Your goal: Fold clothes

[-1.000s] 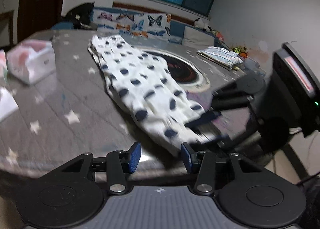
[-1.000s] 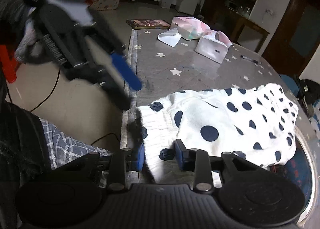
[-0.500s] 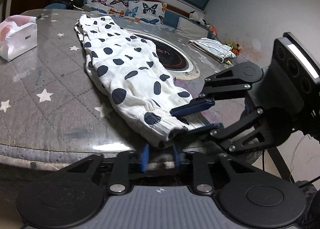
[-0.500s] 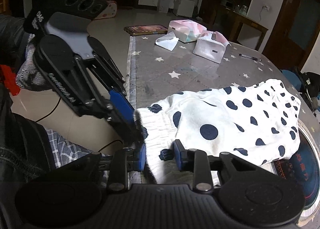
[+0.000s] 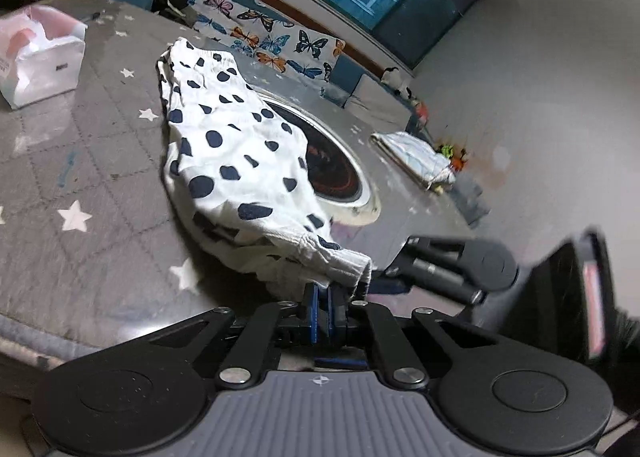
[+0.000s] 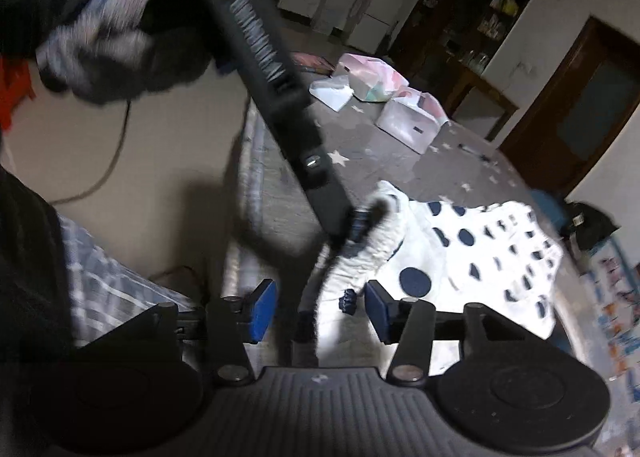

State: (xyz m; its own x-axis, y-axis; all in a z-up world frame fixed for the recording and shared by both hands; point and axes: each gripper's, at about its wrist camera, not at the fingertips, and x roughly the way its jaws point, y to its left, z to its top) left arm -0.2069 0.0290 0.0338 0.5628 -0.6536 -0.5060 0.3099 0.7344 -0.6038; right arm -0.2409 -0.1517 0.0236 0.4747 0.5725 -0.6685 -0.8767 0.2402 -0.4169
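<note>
Grey quilted cloth with white stars covers the worktop (image 5: 92,177), and a dark window sits high on the far wall of a dim room. Right at the lens, the left hand-held gripper (image 5: 321,309) is clamped tight, its blue pads pinching the elastic cuff of the white garment with navy polka dots (image 5: 236,161). That cuff is lifted off the worktop, the fabric bunching just above the jaws, while the far end of the garment lies flat, reaching away toward the butterfly-print cushion (image 5: 276,43). From the other side, the right hand-held gripper (image 6: 320,311) is opening: its blue pads stand apart, the white cuff edge hangs between them, and neither pad presses on it. The left tool's long black arm crosses that view on a slant, its tip at the gathered cuff. A gloved hand (image 6: 100,45), blurred, holds it at top left. Moving outward, the garment's far edge overlaps a round dark inset with a metal rim (image 5: 340,173) in the worktop. Beyond that inset lies a folded striped cloth (image 5: 416,155). On the far side of the garment, two white-and-pink tissue packs (image 6: 404,113) sit near the worktop's edge, well apart from it.
</note>
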